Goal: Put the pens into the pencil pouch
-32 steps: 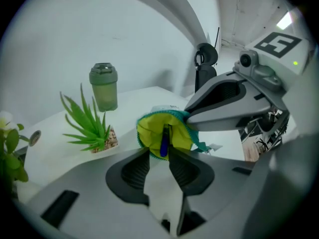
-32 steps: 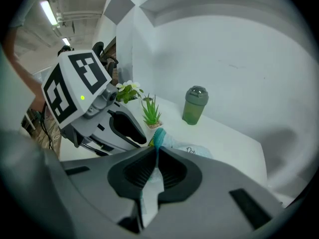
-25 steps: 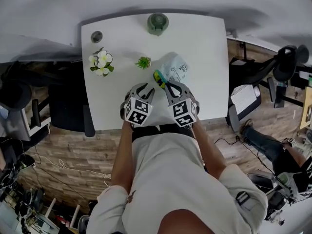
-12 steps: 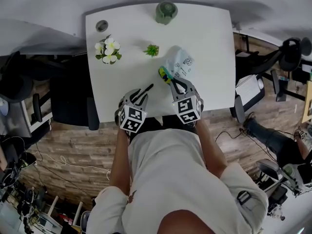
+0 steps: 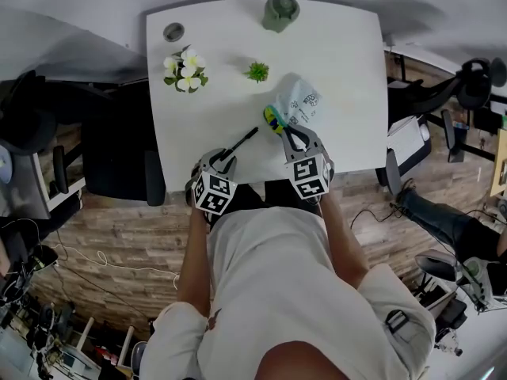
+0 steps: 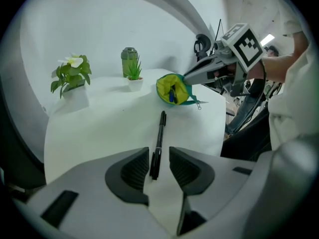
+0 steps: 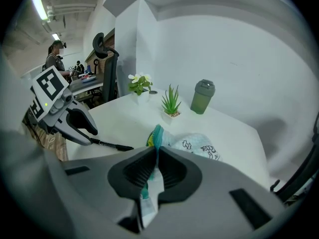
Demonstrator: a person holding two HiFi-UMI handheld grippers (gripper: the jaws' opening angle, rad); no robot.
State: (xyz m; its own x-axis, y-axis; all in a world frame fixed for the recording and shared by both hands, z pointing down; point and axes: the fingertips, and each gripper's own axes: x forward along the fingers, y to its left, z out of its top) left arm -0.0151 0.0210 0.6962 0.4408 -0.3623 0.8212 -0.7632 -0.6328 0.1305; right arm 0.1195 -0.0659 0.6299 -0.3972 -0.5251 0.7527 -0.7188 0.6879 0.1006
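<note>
A black pen [image 5: 242, 141] lies on the white table [image 5: 341, 70], pointing at the pencil pouch [image 5: 297, 105]. My left gripper [image 5: 224, 158] stands low over the pen's near end. In the left gripper view that end of the pen [image 6: 159, 133] rests between the jaws with a gap beside it, so the left gripper [image 6: 157, 153] is open. The pouch [image 6: 172, 88] is white with a yellow-green lining; its mouth faces left and a blue pen shows inside. My right gripper [image 5: 289, 133] is shut on the pouch's near edge [image 7: 199, 146], holding the mouth up.
At the table's far side stand a pot of white flowers [image 5: 184, 60], a small green plant [image 5: 256, 71], a green jar [image 5: 280, 12] and a small grey disc [image 5: 173, 32]. Dark office chairs [image 5: 119, 157] flank the table. A person stands far off in the right gripper view.
My left gripper has drawn back from the pouch toward the table's near edge, uncovering more of the black pen on the table. The right gripper stays shut on the pouch.
</note>
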